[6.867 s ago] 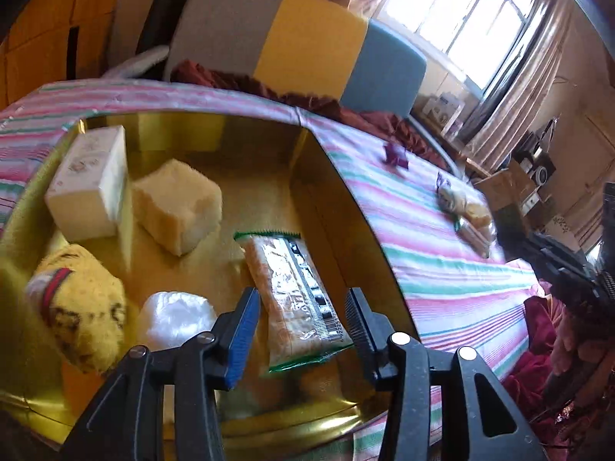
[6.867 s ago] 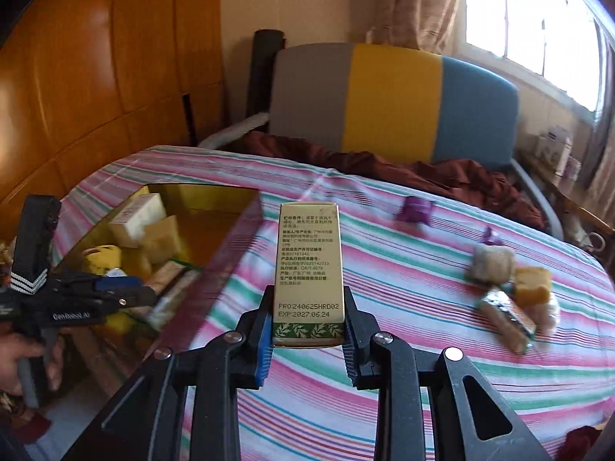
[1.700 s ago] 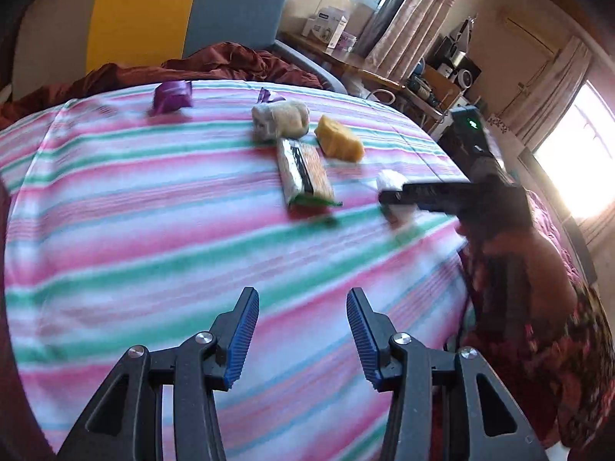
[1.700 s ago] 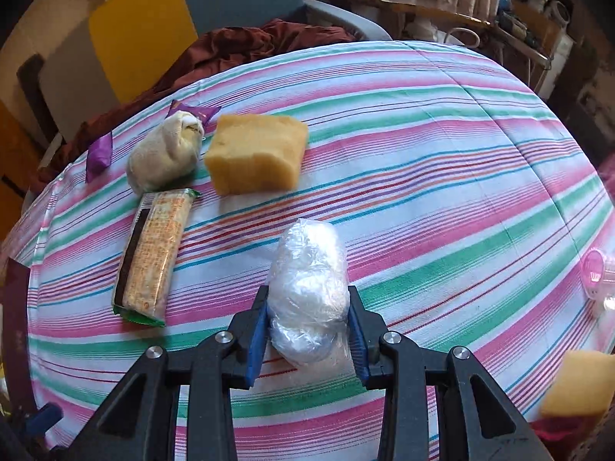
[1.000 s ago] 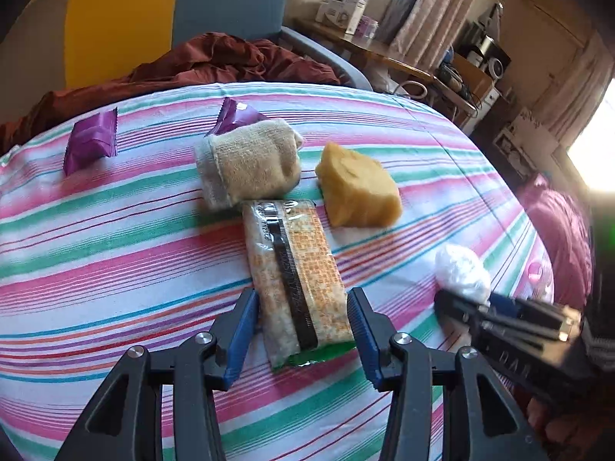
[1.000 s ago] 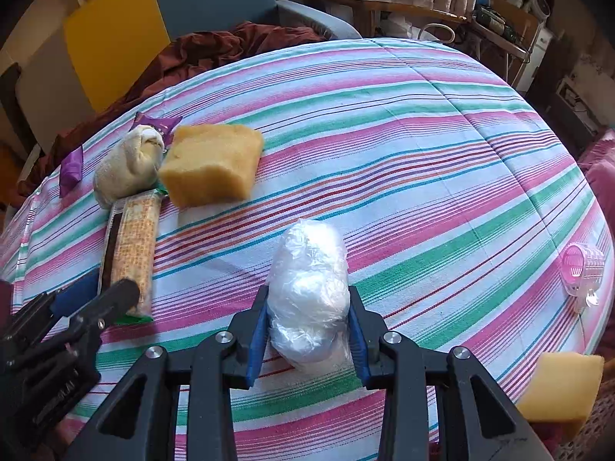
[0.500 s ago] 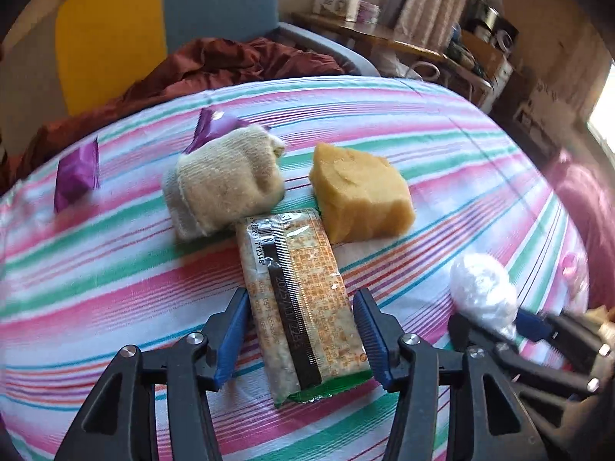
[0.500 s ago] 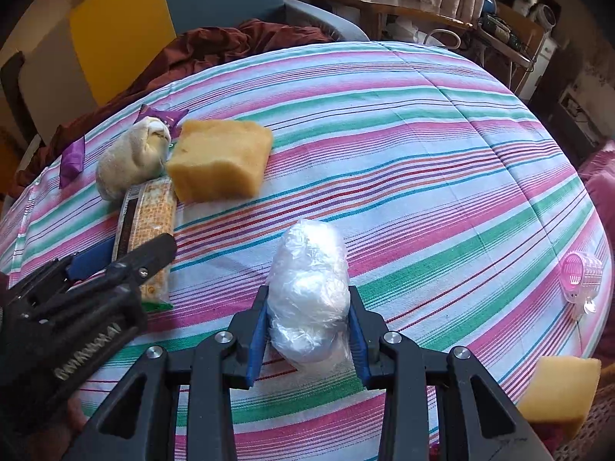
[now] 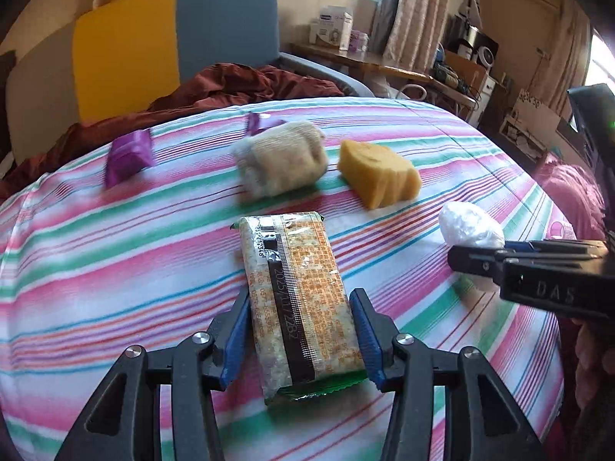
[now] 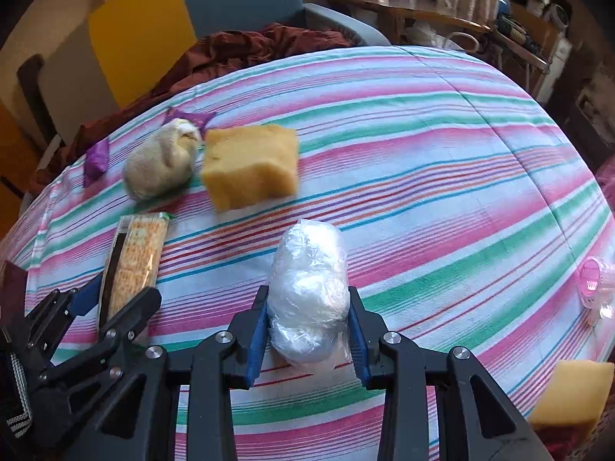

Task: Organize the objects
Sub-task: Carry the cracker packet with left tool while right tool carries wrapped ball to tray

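My left gripper (image 9: 301,330) is shut on an orange cracker packet (image 9: 298,296) and holds it over the striped tablecloth (image 9: 115,253). My right gripper (image 10: 307,326) is shut on a clear plastic-wrapped bundle (image 10: 309,288). In the left wrist view the right gripper (image 9: 538,265) enters from the right with the bundle (image 9: 469,226). In the right wrist view the left gripper (image 10: 111,299) sits at lower left around the packet (image 10: 134,261). A beige rolled sock (image 9: 280,163), a yellow sponge (image 9: 378,178) and a purple wrapper (image 9: 128,157) lie farther back.
A second purple wrapper (image 9: 261,121) lies behind the sock. A pink plastic cup (image 10: 595,280) and another yellow sponge (image 10: 572,392) are at the table's right edge. A chair with yellow and blue back (image 9: 173,38) and a red cloth (image 9: 238,88) stand behind the table.
The left gripper has closed on the cracker packet and the view has tipped up as it lifts. The right gripper still holds the plastic bundle, barely moved.
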A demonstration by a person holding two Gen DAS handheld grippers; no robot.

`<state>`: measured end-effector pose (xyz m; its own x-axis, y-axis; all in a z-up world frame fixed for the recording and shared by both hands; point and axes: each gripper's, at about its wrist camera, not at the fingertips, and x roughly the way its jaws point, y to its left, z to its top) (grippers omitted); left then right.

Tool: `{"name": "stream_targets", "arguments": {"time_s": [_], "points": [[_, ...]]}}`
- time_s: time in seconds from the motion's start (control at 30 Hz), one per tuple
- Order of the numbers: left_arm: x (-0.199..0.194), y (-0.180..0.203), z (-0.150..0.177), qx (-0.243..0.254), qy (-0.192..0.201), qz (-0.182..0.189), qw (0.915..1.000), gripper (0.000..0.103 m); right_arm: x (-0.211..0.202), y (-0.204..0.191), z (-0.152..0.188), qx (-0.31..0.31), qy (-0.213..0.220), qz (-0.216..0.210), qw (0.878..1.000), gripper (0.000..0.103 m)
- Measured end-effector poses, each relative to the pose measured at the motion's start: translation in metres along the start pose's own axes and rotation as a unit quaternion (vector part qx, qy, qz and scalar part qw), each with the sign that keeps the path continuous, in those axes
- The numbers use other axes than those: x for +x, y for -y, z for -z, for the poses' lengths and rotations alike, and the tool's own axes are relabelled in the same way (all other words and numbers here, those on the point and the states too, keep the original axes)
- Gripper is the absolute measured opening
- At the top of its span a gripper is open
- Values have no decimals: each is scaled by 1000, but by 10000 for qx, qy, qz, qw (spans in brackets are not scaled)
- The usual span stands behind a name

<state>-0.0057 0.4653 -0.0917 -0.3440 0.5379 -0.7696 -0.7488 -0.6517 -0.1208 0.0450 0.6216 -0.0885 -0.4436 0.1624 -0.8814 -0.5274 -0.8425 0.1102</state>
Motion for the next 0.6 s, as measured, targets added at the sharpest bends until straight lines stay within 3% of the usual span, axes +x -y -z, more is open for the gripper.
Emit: {"name": "stream_targets", "arguments": {"time_s": [0.23,0.6], "points": [[-38,-31,27,-420,300,-36,9987,50,-5,-30,4,-615,173,-317,9975,37],[-101,-60,76,-442,452,226,9977,50,1,-61,15,-1242,221,-548,9905,37]]}}
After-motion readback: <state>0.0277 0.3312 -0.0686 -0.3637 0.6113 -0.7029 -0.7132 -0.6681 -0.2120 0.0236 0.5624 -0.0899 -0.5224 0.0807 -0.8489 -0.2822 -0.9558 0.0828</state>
